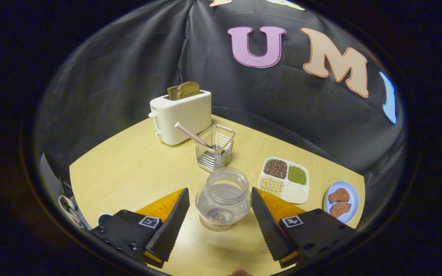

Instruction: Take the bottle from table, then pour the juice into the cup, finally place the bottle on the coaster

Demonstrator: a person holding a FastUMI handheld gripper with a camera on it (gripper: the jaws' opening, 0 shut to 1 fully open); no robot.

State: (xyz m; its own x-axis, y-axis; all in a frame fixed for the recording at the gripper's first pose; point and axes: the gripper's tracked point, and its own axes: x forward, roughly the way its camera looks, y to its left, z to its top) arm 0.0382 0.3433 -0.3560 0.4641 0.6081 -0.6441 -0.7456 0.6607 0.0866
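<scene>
A clear round glass bottle [223,198] with a wide open mouth stands upright on the wooden table [129,168], holding clear liquid. It sits between my two fingers, near their tips. My gripper [221,197] is open, with a small gap showing between each finger and the glass. A small part of a dark round thing with a pale rim [104,218], perhaps the coaster, peeks out beside the left finger; I cannot tell for sure.
Beyond the bottle stands a wire basket [216,147] with a striped straw [188,133]. A white toaster [180,115] with bread is behind it. Ahead and right of the fingers lie a divided tray of beans [284,179] and a blue plate [342,201] with brown pieces.
</scene>
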